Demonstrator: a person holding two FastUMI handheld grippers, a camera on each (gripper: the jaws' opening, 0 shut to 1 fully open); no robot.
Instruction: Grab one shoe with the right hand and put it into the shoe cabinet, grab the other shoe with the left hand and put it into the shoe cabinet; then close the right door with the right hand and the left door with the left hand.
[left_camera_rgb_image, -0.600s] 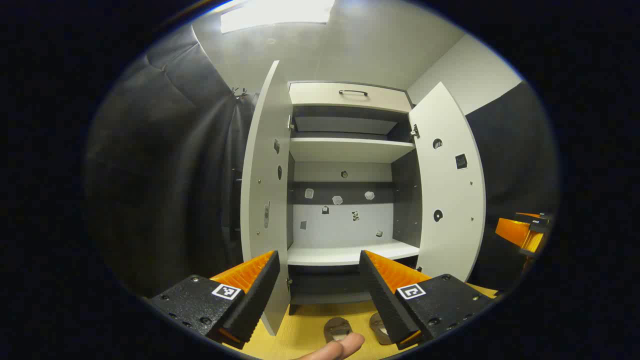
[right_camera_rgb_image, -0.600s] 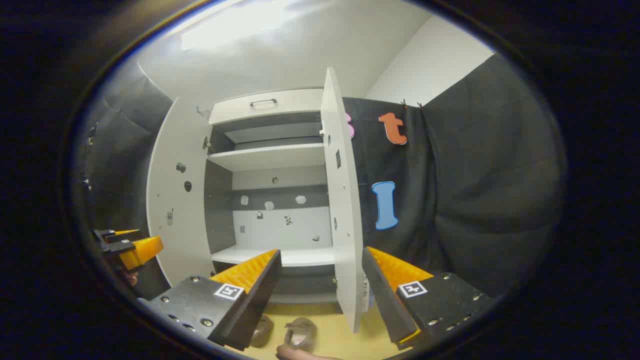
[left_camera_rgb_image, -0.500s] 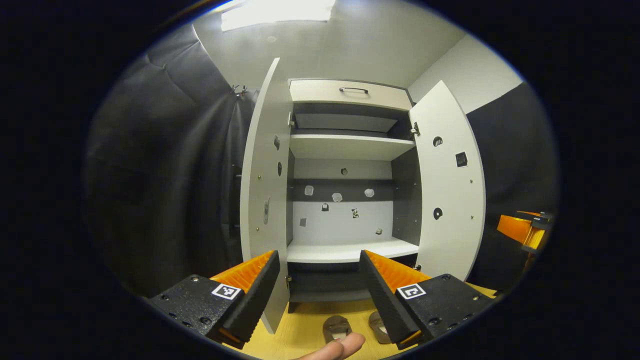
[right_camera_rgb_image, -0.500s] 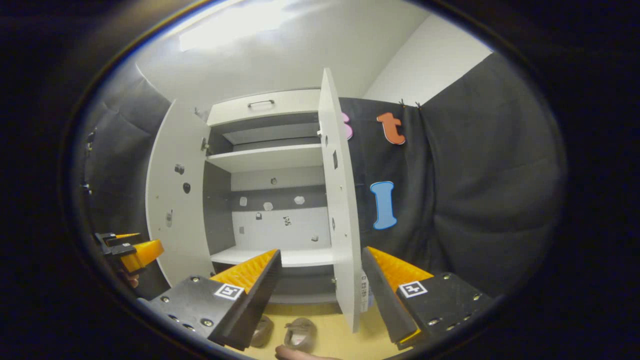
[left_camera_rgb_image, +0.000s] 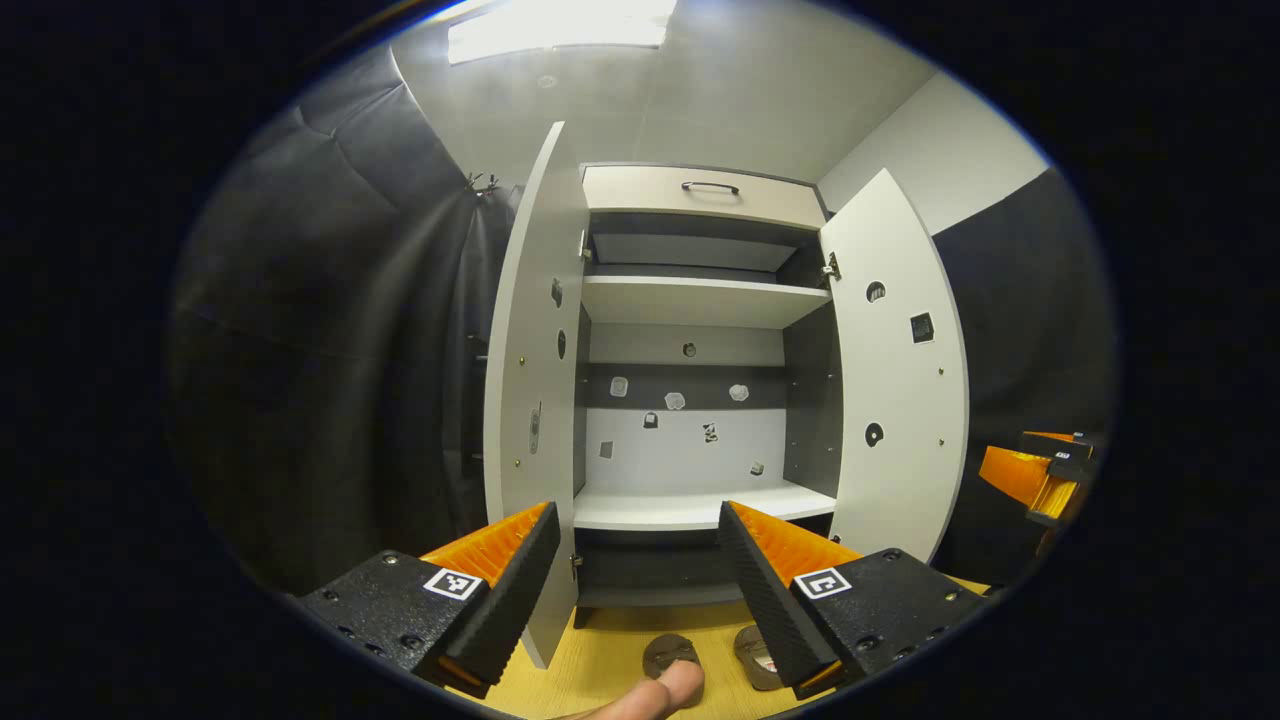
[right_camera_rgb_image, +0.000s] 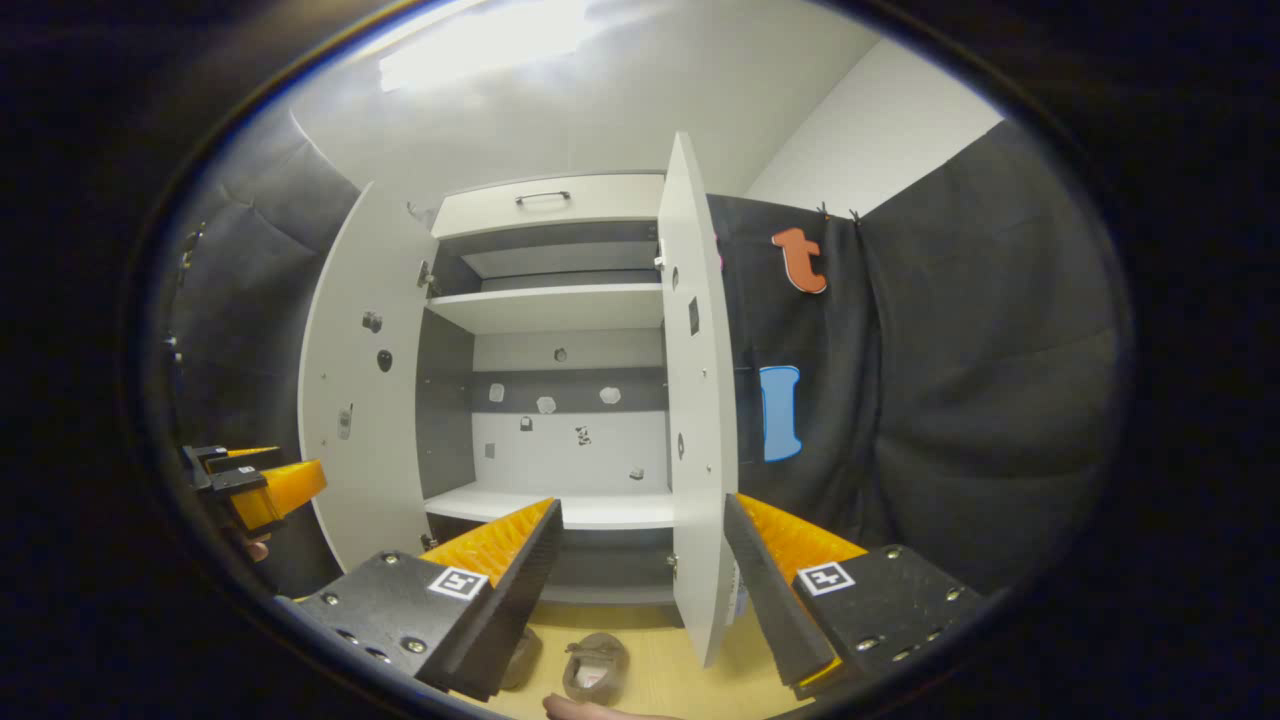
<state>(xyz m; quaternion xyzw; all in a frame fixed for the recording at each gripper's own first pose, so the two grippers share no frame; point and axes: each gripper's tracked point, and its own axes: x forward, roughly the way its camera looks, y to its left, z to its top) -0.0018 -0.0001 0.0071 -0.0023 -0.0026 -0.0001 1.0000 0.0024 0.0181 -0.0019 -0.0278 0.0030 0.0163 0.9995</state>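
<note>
The white shoe cabinet (left_camera_rgb_image: 700, 290) (right_camera_rgb_image: 550, 305) stands ahead with both doors swung wide, left door (left_camera_rgb_image: 525, 400) (right_camera_rgb_image: 355, 420) and right door (left_camera_rgb_image: 895, 380) (right_camera_rgb_image: 700, 400). Two small brown shoes (left_camera_rgb_image: 670, 655) (right_camera_rgb_image: 595, 668) lie side by side on the wooden floor just before it, the second shoe (left_camera_rgb_image: 755, 655) (right_camera_rgb_image: 522, 655) partly behind a finger. My left gripper (left_camera_rgb_image: 635, 520) is open and empty above them. My right gripper (right_camera_rgb_image: 640, 515) is open and empty too. Each gripper shows at the edge of the other's view, left gripper (right_camera_rgb_image: 255, 485), right gripper (left_camera_rgb_image: 1040, 475).
Inside the cabinet are a lower shelf (left_camera_rgb_image: 690, 505) (right_camera_rgb_image: 560, 508) and an upper shelf (left_camera_rgb_image: 700, 298), with a drawer (left_camera_rgb_image: 700, 190) on top. Black cloth walls flank both doors. A person's fingertip (left_camera_rgb_image: 650, 695) shows at the bottom edge.
Both views shifted slightly; the right gripper swung a little so the cabinet sits farther right in its view. The shoes and doors have not moved.
</note>
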